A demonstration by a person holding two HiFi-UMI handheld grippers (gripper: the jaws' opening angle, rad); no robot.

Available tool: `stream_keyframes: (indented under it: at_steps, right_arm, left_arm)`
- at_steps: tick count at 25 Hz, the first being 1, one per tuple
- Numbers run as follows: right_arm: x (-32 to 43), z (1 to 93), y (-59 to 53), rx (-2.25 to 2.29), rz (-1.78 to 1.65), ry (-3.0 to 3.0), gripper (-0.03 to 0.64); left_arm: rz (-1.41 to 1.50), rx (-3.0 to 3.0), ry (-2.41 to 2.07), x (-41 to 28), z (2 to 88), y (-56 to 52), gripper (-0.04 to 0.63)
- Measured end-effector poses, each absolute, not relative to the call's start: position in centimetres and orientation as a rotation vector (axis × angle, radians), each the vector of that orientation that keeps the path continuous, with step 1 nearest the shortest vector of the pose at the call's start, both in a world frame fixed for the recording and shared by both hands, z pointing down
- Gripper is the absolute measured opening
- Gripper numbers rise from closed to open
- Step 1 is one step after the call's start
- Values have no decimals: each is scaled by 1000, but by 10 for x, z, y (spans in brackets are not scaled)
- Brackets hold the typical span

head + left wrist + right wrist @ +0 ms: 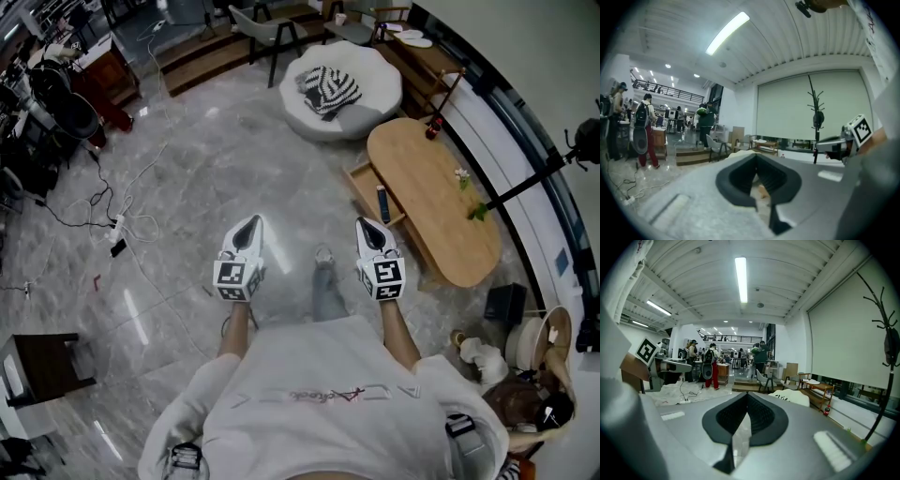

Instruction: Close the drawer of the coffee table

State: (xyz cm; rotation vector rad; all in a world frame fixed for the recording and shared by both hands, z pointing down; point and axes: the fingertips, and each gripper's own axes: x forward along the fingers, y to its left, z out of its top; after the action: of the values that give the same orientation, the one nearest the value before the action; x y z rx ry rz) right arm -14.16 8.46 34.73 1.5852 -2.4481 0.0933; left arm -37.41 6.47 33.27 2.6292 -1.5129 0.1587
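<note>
The oval wooden coffee table (441,202) stands to the right in the head view. Its drawer (367,192) is pulled out toward the floor on the table's left side, with a dark slim object (382,202) lying in it. My left gripper (248,227) is held over bare floor, shut and empty. My right gripper (371,229) is shut and empty too, just short of the drawer's near corner. In the left gripper view the jaws (761,190) are together, and the right gripper (843,140) shows beside them. In the right gripper view the jaws (740,425) are also together.
A white round seat (342,89) with a striped cloth lies beyond the table. A red bottle (433,127) and a small plant (462,176) stand on the tabletop. Cables (122,225) trail over the marble floor at left. A dark stool (52,361) stands near left; bags (506,305) sit lower right.
</note>
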Motion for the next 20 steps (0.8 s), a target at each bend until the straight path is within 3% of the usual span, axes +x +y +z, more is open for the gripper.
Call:
stream_keyframes:
  at_steps: [20]
  right_arm:
    - [-89, 325, -152, 1571, 90, -2459, 6]
  left_arm:
    - [124, 2638, -1489, -309, 309, -168, 3]
